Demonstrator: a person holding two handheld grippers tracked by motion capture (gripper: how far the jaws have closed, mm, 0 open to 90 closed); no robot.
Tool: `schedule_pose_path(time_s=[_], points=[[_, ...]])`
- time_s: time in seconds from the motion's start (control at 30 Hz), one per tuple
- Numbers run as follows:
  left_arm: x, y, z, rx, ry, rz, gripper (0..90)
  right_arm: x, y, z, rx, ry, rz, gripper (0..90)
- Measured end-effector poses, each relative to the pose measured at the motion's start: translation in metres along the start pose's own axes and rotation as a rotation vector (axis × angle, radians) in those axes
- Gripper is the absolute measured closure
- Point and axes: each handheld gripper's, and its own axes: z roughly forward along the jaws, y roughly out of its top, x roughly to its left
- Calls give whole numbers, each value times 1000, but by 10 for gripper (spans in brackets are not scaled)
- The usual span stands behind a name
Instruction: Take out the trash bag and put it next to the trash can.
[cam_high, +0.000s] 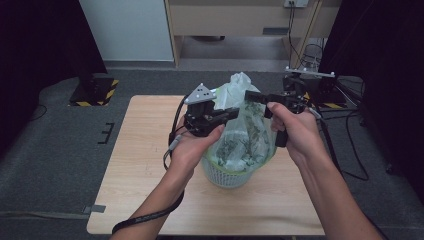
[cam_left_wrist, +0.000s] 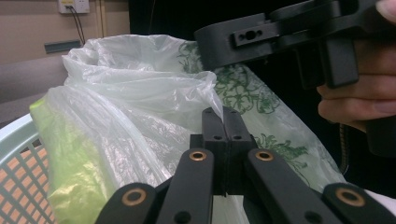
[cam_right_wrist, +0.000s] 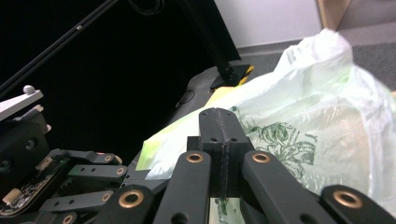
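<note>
High view: a wooden table (cam_high: 150, 170) carries a pale, lattice-sided basket (cam_high: 227, 176) near its middle, and a translucent plastic bag (cam_high: 245, 135) printed with green flowers stands up out of it, its crumpled top rising above both tools. The person's forearms come in from below, one on each side of the bag.

The left gripper (cam_high: 231, 113) sits at the bag's left side, pointing across toward it, with its grey three-cornered plate on top. In the left gripper view its two black jaws stand pressed flat together with no gap, and a pinch of the bag's film (cam_left_wrist: 140, 116) appears to be caught at their tips, though the jaw blocks hide the exact contact, so whether the film is truly held cannot be told for sure. The basket's pale rim (cam_left_wrist: 18, 128) and lattice show at the lower left there.

The right gripper (cam_high: 255, 97) sits at the bag's upper right, pointing left toward the other tool. In the right gripper view its jaws are also closed tight against each other, with the bag's printed film (cam_right_wrist: 299, 130) right behind and beside them; whether any film is nipped between them cannot be told.
</note>
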Motion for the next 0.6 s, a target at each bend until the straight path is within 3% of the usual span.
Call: schedule_pose_path(time_s=[0.03,0.13,0.43,0.53,0.6], points=[[0,-1,0,1,1,2,899,-1,-1,1,-4,-3,7,900],[0,-2,0,6,6,6,899,-5,-3,3,-2,-3,30,792],[-3,-5,6,20,3,24,899,-4,-10,10,48,9,32,539],[-4,-5,8,28,1,33,899,-4,-11,13,72,19,43,516],[-7,-5,10,37,5,50,899,-4,-13,14,110,16,40,561]])
